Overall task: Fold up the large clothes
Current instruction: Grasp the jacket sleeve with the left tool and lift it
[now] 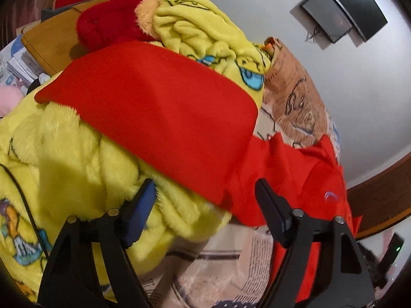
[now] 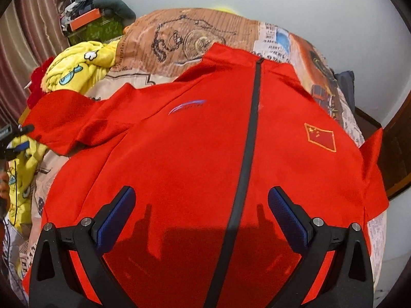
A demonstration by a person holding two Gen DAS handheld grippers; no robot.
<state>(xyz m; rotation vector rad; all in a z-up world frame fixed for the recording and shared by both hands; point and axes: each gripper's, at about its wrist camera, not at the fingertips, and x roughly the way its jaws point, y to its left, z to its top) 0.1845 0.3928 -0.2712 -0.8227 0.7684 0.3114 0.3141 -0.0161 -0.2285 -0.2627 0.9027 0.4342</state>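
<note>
A: Lying face up on the bed (image 2: 143, 38), the red jacket (image 2: 179, 154) is zipped and spread flat, one sleeve (image 1: 159, 107) draped over the yellow blanket (image 1: 77, 154) beside it.

B: And the grippers?

A: The right gripper (image 2: 201, 205) hovers over the hem, jaws wide, nothing between them. The left gripper (image 1: 205, 197) is near that sleeve, jaws open, not gripping yet.

B: So the fold hasn't started?

A: Looks that way; I'd say this is the reach for the sleeve. Next calls for pinching the sleeve alone, clear of the blanket's pile, then carrying it across the chest.

jacket (image 2: 195, 154) on bed (image 2: 164, 38), blanket (image 2: 77, 64) left
</note>
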